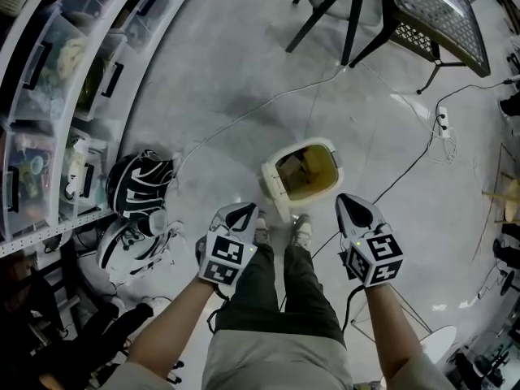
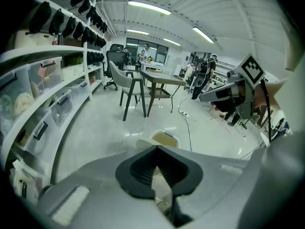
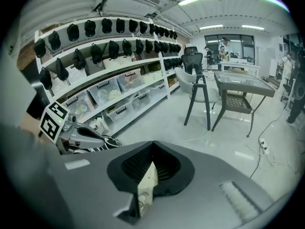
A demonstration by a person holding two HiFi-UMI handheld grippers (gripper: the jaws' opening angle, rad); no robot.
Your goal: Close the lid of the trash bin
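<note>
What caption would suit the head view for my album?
Standing over an open trash bin, its lid raised, with the left gripper and right gripper both shut and empty.

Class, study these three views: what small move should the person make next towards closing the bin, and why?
Probably lower the left gripper toward the lid. The trash bin stands open on the floor, its lid swung out on the side nearer that gripper. Both it and the right gripper hover above, jaws together, holding nothing.

Pale glossy floor (image 1: 244, 47), shelves (image 2: 43, 53) with bins, chair (image 3: 196, 82), mesh table (image 1: 439, 15), strip lights (image 2: 147, 7)
</note>
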